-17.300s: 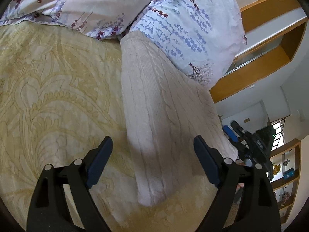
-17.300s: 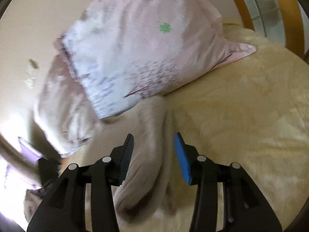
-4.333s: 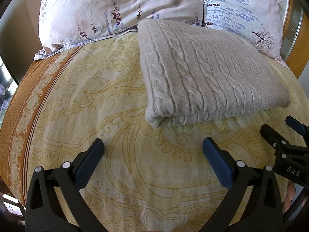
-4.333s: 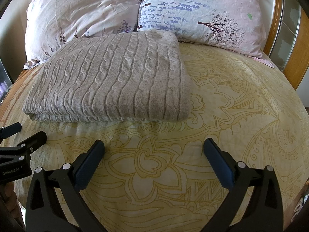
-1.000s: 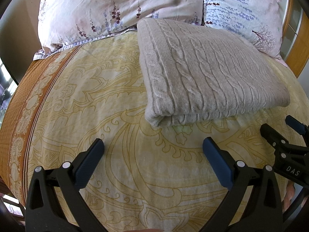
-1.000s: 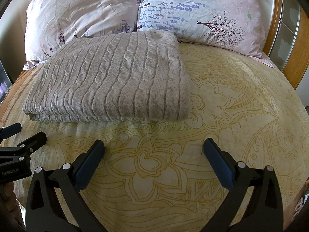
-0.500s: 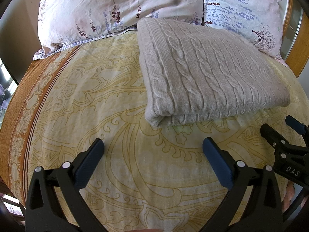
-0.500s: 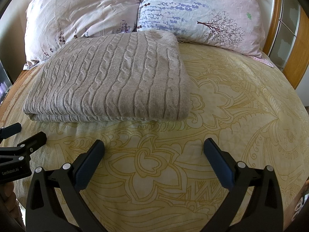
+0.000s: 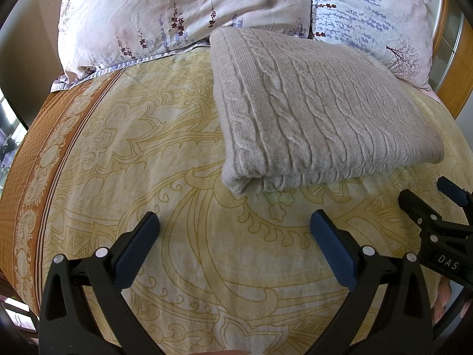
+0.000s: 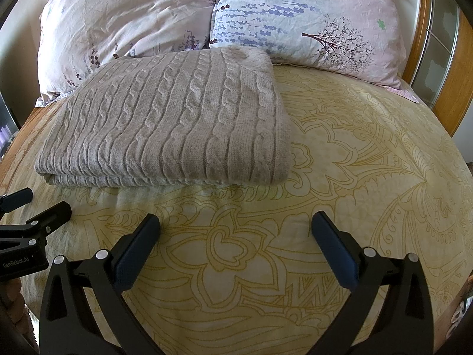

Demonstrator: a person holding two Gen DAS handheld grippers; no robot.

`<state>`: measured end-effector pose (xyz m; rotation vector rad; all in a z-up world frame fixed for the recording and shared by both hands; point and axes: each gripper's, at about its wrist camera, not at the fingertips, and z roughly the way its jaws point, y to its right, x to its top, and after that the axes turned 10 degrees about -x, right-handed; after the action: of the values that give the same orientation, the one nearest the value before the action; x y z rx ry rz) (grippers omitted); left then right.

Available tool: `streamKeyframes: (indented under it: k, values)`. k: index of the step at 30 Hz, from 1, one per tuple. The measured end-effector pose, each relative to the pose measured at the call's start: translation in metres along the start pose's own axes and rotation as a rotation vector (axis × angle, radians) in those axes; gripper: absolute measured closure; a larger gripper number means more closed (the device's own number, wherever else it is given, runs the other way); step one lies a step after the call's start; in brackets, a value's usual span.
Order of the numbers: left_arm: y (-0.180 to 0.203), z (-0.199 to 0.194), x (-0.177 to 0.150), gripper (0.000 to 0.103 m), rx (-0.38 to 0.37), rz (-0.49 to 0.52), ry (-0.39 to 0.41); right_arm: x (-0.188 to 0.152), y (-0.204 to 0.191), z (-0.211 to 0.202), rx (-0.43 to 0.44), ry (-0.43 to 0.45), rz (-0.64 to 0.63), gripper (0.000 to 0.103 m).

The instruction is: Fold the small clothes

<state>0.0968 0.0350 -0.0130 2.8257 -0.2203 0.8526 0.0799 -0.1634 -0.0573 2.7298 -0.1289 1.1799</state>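
Sweater (image 9: 319, 112) folded, pillows (image 10: 295, 14) behind, bedspread (image 9: 133, 153)

Beige-grey cable-knit sweater (image 9: 319, 112), twisted rope pattern in rows. Pale yellow bedspread (image 10: 369, 177) with ochre floral and scroll outlines; orange-brown border band (image 9: 32, 177) with cream medallions. Pink pillow (image 10: 127, 23), purple flower sprigs, green clover marks. Second pillow (image 10: 304, 11) pale blue fading to pink, lavender sprigs, dark tree print. Black grippers, blue pads (image 10: 331, 248).

Yellow patterned bed (image 10: 354, 177) bearing folded knit sweater (image 10: 177, 124), two pillows (image 10: 295, 14).
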Motion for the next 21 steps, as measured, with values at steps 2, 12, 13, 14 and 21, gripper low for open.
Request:
streamKeyframes:
  k: [2,12,13,14,21]
  values:
    - [0.0001,-0.0001,-0.0001,0.002,0.000,0.000,0.000,0.0003,-0.0001,0.0001,0.000,0.000,0.000,0.001]
    - [-0.0002,0.0003,-0.0001,0.002,-0.001,0.001,-0.003,0.0002,-0.0001,0.0002,0.000,0.000,0.000,0.001]
    - [-0.0002,0.0004,-0.0004,0.002,-0.002,0.001,-0.004,0.0006,-0.0002,0.0003,0.000,0.000,0.000,0.001]
    - [-0.0009,0.0010,-0.0004,0.002,-0.002,0.001,-0.005,0.0004,-0.0002,0.0003,0.000,0.000,0.000,0.001]
    - [-0.0028,0.0015,0.0001,0.002,-0.006,0.002,-0.012,0.0001,-0.0001,0.0002,0.000,0.000,0.000,0.001]
